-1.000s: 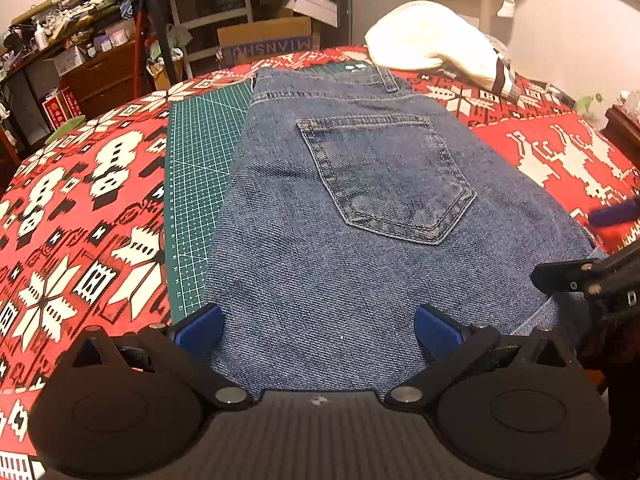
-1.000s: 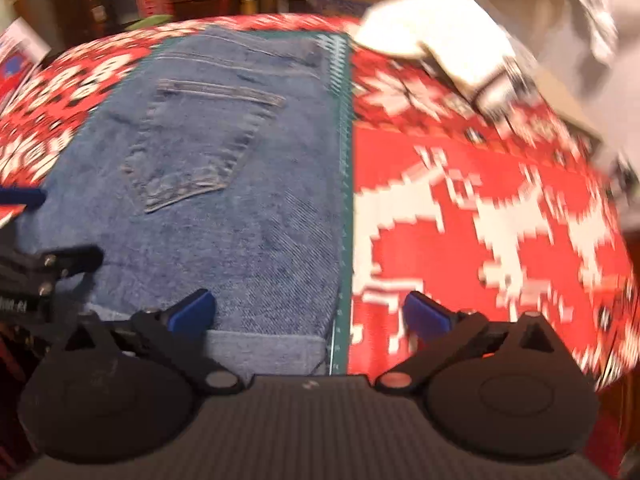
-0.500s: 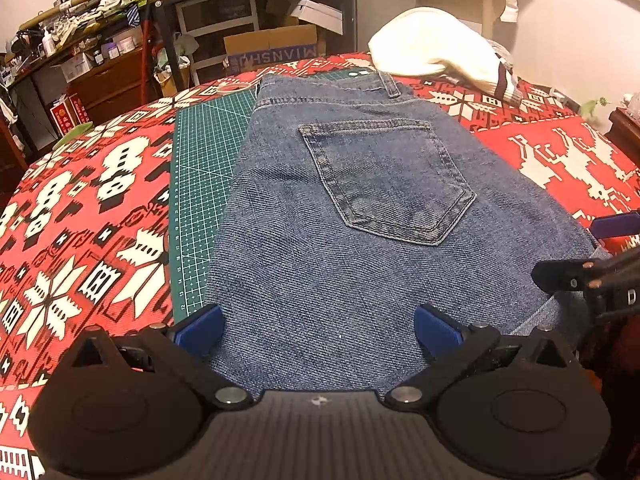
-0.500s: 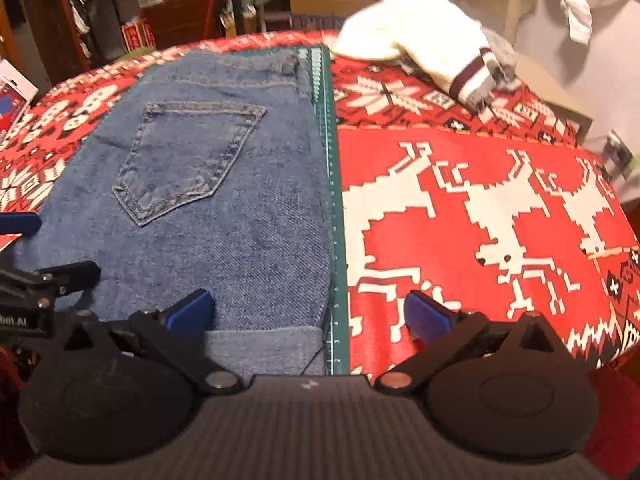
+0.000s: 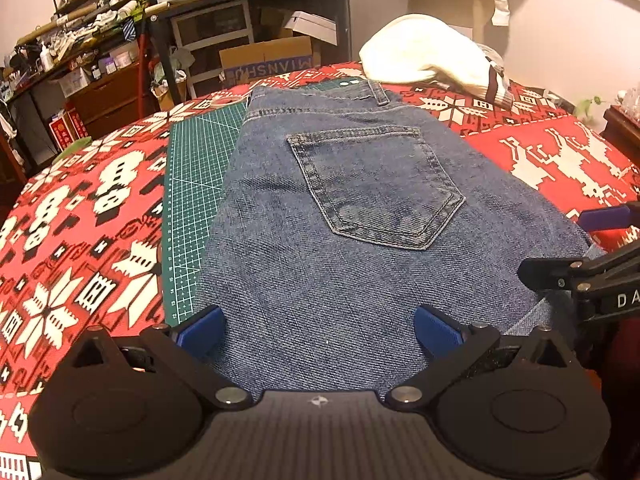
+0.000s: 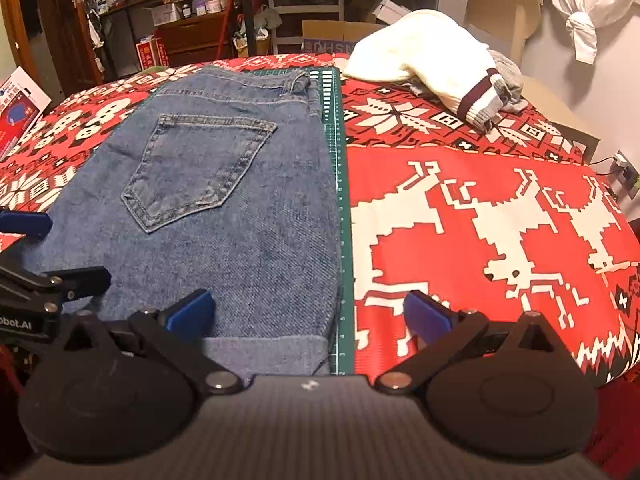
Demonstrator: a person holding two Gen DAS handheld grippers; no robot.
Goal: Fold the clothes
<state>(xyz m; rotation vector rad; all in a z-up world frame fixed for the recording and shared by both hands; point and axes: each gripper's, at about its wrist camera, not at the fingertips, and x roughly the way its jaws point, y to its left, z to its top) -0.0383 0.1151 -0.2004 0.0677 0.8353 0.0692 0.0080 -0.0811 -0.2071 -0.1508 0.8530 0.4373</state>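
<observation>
One folded pair of jeans (image 5: 344, 240) on one green cutting mat (image 5: 196, 184), left tongs (image 5: 320, 328) and right tongs (image 6: 310, 314) both spread

Free room and obstacles. Left gripper (image 5: 318, 330): jaws spread wide and empty, with folded jeans (image 5: 360, 216) lying flat ahead between the fingers; nothing upright rises from the denim. To its left, a bare strip of green cutting mat (image 5: 192, 184) and patterned red cloth (image 5: 68, 216) offer low, flat passage. To its right, the right gripper (image 6: 310, 314) stands close, narrowing that side. Right gripper: jaws likewise spread and empty; ahead and to its right the red cloth lies flat and unoccupied. Far ahead of both, a heaped white garment (image 6: 420, 56) blocks the table's far edge; beyond it stand a cardboard box (image 5: 266, 60) and crowded shelves (image 5: 208, 20).
</observation>
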